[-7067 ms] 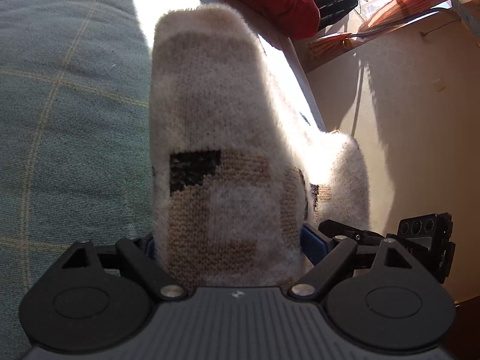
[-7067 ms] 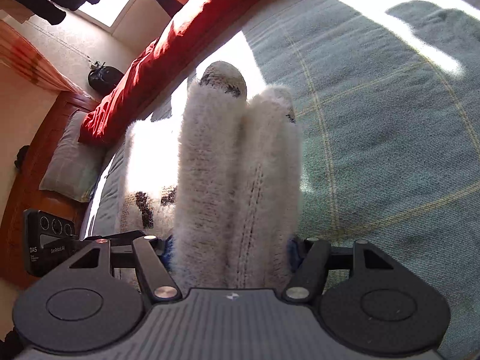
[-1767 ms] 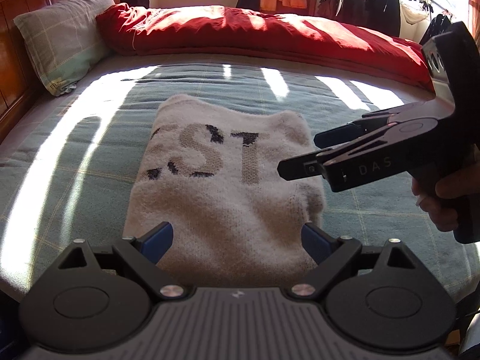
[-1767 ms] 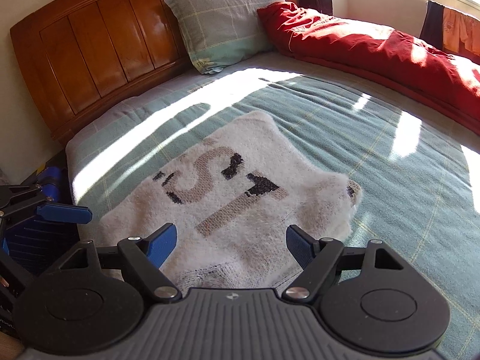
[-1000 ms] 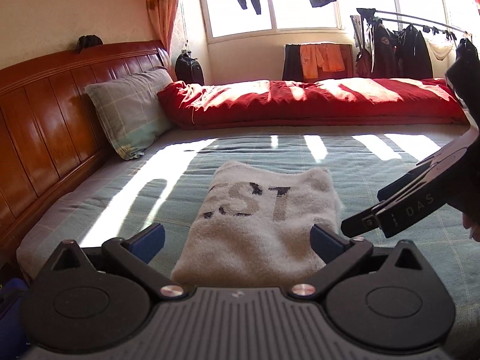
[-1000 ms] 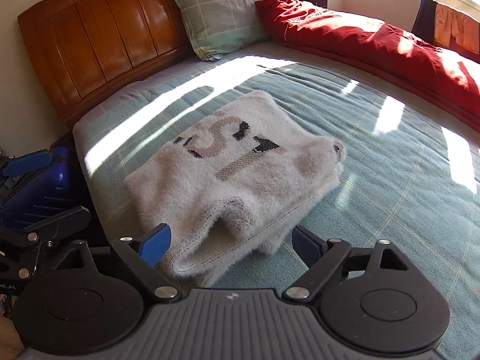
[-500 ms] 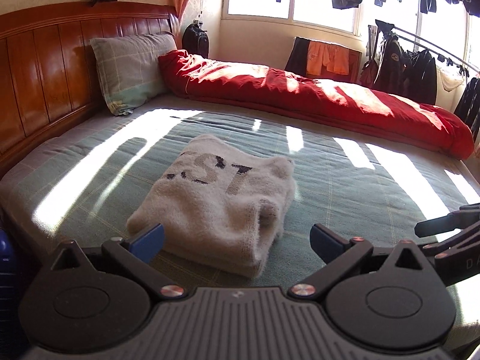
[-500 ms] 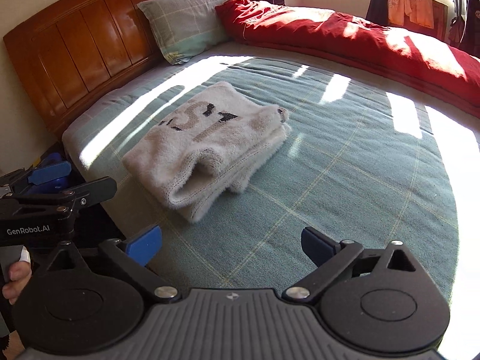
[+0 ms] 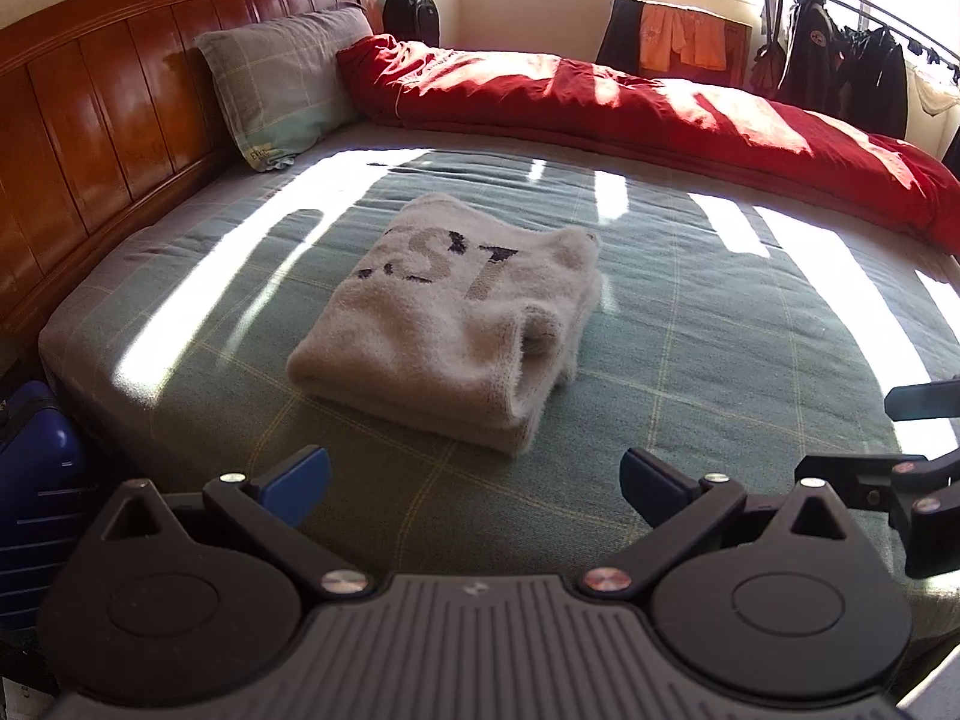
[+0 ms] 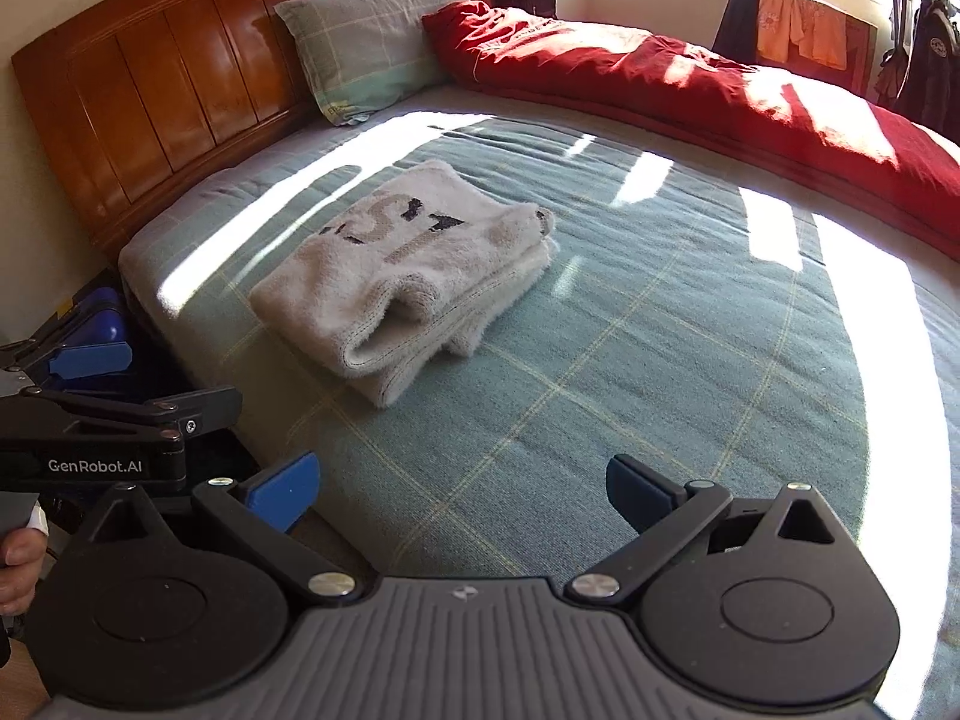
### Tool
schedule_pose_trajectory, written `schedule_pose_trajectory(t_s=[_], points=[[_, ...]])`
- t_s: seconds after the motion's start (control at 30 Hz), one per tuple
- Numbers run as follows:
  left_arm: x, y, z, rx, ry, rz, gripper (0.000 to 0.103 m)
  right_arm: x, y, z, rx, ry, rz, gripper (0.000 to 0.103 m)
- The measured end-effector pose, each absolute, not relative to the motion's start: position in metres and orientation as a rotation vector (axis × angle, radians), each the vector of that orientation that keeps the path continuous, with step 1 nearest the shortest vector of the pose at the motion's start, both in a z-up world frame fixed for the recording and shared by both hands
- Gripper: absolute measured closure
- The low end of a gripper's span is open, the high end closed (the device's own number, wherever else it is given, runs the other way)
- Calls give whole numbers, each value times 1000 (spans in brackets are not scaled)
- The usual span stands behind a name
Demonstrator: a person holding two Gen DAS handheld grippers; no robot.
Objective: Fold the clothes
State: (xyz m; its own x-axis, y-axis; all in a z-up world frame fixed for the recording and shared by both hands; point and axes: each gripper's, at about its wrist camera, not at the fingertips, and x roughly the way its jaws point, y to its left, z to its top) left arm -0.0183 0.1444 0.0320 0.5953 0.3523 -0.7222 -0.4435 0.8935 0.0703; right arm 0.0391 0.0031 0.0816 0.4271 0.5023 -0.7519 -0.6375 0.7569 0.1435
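Observation:
A cream fuzzy sweater (image 9: 456,312) with dark and tan letters lies folded into a thick rectangle on the green checked bed (image 9: 720,324); it also shows in the right wrist view (image 10: 408,264). My left gripper (image 9: 474,480) hovers open near the bed's front edge, well short of the sweater, nothing between its blue pads. My right gripper (image 10: 462,489) is open too, back from the sweater and empty. The right gripper's jaws poke in at the right edge of the left view (image 9: 918,438); the left gripper shows at the left of the right view (image 10: 120,384).
A red duvet (image 9: 660,102) runs along the far side of the bed. A checked pillow (image 9: 282,78) leans on the wooden headboard (image 9: 90,120). A blue suitcase (image 9: 36,480) stands beside the bed at the left. Clothes hang on a rack (image 9: 840,54) by the window.
Both grippers have drawn back from the sweater, which now looks smaller and farther off. The right gripper slid toward the right edge of the left view.

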Motion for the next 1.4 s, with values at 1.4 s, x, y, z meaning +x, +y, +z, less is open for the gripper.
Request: schedule_pose_trajectory(t_s=[1.4], points=[[-54,171,30,-159,920,527,1,-1,58,75,-256,897,730,0]])
